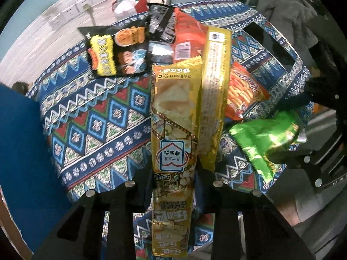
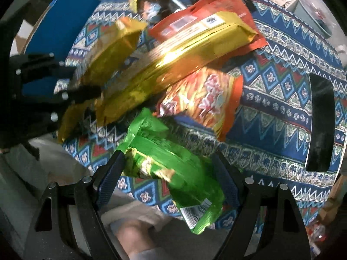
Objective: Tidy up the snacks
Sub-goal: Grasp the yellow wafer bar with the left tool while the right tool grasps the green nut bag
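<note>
Over the patterned cloth [image 1: 91, 117], left gripper [image 1: 173, 186] pinches a gold packet [image 1: 173, 130]; right gripper [image 2: 171, 173] clamps a green packet [image 2: 171, 160]. Mid-carry, I'd say; next, set both beside the pile [image 2: 195, 43].

Gold packet [image 1: 173, 130], green packet [image 2: 173, 169], blue geometric-patterned cloth [image 1: 97, 119]

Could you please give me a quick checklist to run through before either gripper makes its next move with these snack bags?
1. Left gripper shut on the gold snack bag: ok.
2. Right gripper holding the green snack bag: cannot tell; fingers flank it, contact unclear.
3. Green bag clear of the patterned cloth: cannot tell.
4. The two grippers apart: ok.
5. Free cloth for set-down: ok, bare patch left of the gold bag.
6. Pile stable: not ok; a second gold bag overlaps the orange bags.
</note>
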`<state>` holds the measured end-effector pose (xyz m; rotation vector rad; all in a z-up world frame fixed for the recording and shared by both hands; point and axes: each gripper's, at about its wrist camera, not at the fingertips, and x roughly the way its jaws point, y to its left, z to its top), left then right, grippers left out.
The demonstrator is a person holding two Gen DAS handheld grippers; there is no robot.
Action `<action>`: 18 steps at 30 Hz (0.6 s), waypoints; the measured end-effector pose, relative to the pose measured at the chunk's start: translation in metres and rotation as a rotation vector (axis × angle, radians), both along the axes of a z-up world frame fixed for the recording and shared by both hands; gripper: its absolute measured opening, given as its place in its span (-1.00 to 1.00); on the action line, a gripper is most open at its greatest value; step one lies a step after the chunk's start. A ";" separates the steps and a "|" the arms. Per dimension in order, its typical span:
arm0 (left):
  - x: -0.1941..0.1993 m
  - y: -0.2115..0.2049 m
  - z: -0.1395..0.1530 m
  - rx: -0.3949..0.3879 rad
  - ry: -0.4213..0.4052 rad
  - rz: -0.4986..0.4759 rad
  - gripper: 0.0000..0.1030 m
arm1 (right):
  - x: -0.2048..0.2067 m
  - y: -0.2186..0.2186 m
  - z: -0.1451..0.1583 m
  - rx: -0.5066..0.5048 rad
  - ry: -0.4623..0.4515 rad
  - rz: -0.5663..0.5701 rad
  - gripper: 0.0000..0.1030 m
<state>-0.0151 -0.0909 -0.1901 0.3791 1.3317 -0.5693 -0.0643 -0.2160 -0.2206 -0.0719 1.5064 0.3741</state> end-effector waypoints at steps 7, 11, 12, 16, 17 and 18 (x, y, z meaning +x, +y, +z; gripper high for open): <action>-0.003 0.007 -0.001 0.010 -0.003 0.027 -0.38 | -0.006 0.017 -0.007 -0.045 0.013 0.075 0.62; -0.002 0.009 -0.005 0.023 0.004 0.036 -0.37 | 0.000 0.026 -0.015 -0.043 0.016 0.064 0.62; -0.001 0.009 -0.006 0.025 0.008 0.038 -0.37 | 0.002 0.027 -0.014 -0.031 0.013 0.061 0.62; 0.001 0.011 -0.011 0.018 0.039 0.056 -0.35 | 0.004 0.032 -0.012 -0.027 0.009 0.077 0.62; 0.001 0.012 -0.011 0.014 0.046 0.058 -0.29 | 0.004 0.033 -0.013 -0.023 0.016 0.083 0.62; 0.001 0.012 -0.012 0.014 0.050 0.061 -0.26 | 0.004 0.034 -0.014 -0.020 0.026 0.096 0.62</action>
